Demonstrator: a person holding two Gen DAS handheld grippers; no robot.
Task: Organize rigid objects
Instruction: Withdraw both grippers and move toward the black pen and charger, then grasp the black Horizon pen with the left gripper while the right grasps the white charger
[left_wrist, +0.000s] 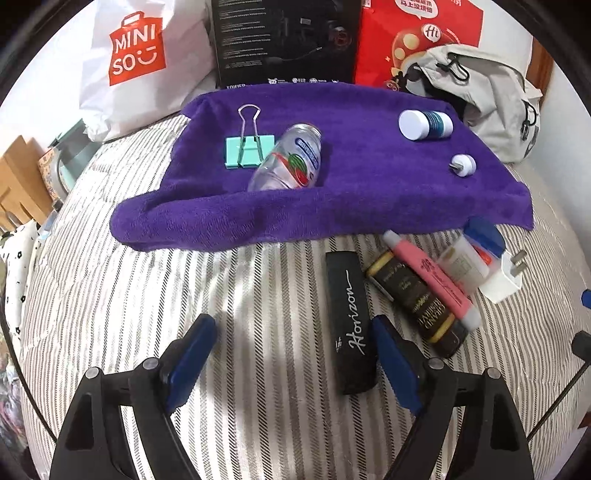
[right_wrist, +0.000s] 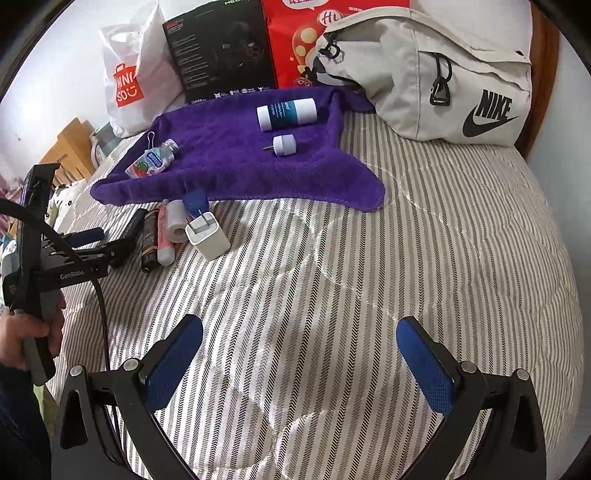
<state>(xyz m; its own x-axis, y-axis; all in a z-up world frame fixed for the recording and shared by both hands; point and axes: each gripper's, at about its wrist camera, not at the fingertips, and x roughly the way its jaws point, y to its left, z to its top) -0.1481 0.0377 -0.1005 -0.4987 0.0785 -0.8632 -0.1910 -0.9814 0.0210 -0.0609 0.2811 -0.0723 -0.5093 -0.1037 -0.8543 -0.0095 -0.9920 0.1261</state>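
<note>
A purple towel (left_wrist: 369, 192) (right_wrist: 229, 173) lies on the striped bed. On it rest a mint binder clip (left_wrist: 248, 149), a clear bottle (left_wrist: 286, 159) (right_wrist: 152, 159), a blue-and-white jar (left_wrist: 424, 124) (right_wrist: 287, 113) and a small white plug (left_wrist: 462, 165) (right_wrist: 283, 144). In front of the towel lie a black "Horizon" case (left_wrist: 351, 321), a dark tube (left_wrist: 417, 301) (right_wrist: 149, 240), a pink tube (left_wrist: 430, 277) (right_wrist: 163, 236), a blue-capped item (left_wrist: 480, 240) (right_wrist: 194, 201) and a white charger (left_wrist: 504, 278) (right_wrist: 207, 238). My left gripper (left_wrist: 291, 350) is open, its right finger beside the black case. My right gripper (right_wrist: 299, 358) is open over bare bedding.
A white shopping bag (left_wrist: 136, 62) (right_wrist: 131, 81), a black box (left_wrist: 288, 40) (right_wrist: 221, 51), a red bag (left_wrist: 413, 37) (right_wrist: 295, 40) and a grey backpack (left_wrist: 491, 99) (right_wrist: 443, 74) line the far side. A person's hand (right_wrist: 26, 336) holds the left gripper's handle at the right wrist view's left edge.
</note>
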